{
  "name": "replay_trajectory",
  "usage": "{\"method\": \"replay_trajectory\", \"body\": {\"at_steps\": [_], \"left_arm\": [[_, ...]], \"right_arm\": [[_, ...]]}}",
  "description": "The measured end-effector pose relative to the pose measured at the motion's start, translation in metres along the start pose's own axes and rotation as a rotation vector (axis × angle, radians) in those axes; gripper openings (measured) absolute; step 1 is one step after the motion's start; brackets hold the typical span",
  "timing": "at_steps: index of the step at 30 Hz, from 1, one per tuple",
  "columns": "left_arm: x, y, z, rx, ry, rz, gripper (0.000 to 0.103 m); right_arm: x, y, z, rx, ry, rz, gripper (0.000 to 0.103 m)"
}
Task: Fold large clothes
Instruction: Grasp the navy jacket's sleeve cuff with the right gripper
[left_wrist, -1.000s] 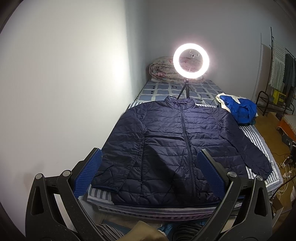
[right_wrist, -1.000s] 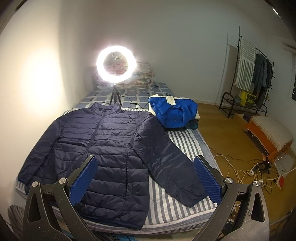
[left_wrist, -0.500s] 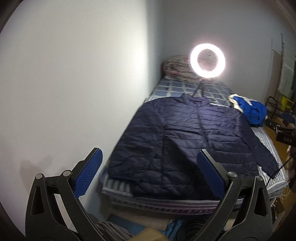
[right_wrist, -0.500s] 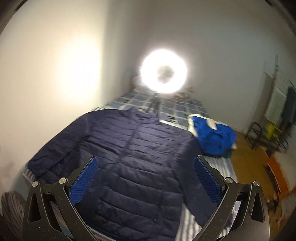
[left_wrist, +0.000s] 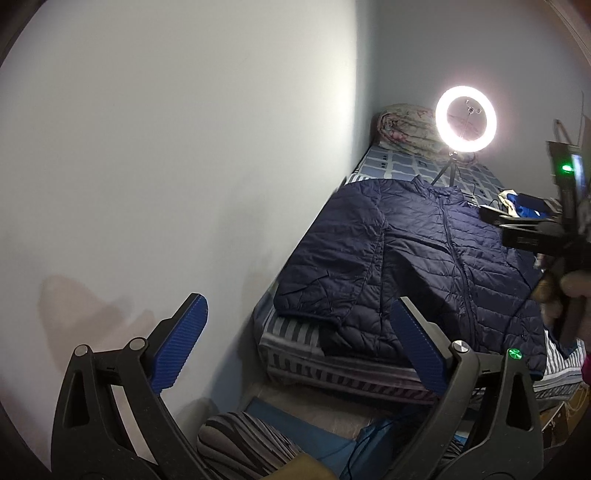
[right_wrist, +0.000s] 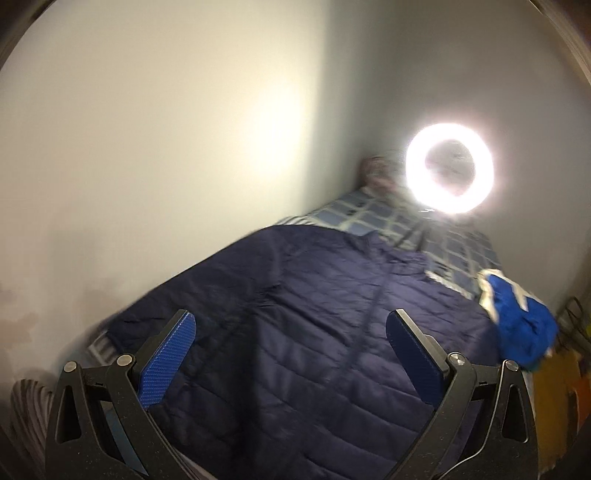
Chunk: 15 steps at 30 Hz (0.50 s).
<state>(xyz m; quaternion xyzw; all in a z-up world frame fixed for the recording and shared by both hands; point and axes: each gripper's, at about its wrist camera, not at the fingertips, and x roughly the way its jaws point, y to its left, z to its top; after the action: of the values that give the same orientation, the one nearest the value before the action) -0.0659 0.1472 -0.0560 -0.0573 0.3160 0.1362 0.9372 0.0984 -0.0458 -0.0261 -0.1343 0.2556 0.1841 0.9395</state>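
Swung left since a second ago, both cameras, with far more bare wall in frame now. Left gripper (left_wrist: 299, 349) spread wide, blue pads apart, nothing between them, hanging off the near left corner of the bed (left_wrist: 332, 373), aimed partly at the wall (left_wrist: 166, 147). Right gripper (right_wrist: 291, 356) likewise released, fingers well apart, empty, poised above the lower front of the navy jacket (right_wrist: 314, 332); picture smeared with motion there. Also seen from the left wrist view at the far right edge: the right tool's black body, gripped by a hand (left_wrist: 574, 291), over the jacket's far side.

Navy quilted jacket (left_wrist: 424, 266) lying flat on the striped sheet, front up, zipped, collar toward the ring light (left_wrist: 465, 119), near sleeve resting along the wall-side edge of the mattress, hem at the foot of the bed. Unfolded as yet. Bright blue garment (right_wrist: 521, 325) bunched beside the jacket's far shoulder. Rolled floral quilt (left_wrist: 406, 127) against the far wall behind the lamp. Ring light on its small tripod standing on the checked bedding just beyond the collar.
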Motion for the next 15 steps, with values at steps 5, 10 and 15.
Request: {"method": "replay_trajectory", "body": {"at_steps": [5,10,15], "left_arm": [[0.007,0.001,-0.005,-0.011,0.033,-0.005,0.096],[0.012,0.006,-0.009,-0.030,0.061,-0.006,0.095],[0.015,0.010,-0.010,-0.034,0.075,0.016,0.095]], "right_arm": [[0.031,0.036,0.001,-0.070,0.019,0.155,0.100],[0.079,0.081,-0.006,-0.161,0.124,0.354,0.082],[0.119,0.131,-0.021,-0.231,0.239,0.524,0.081]]}}
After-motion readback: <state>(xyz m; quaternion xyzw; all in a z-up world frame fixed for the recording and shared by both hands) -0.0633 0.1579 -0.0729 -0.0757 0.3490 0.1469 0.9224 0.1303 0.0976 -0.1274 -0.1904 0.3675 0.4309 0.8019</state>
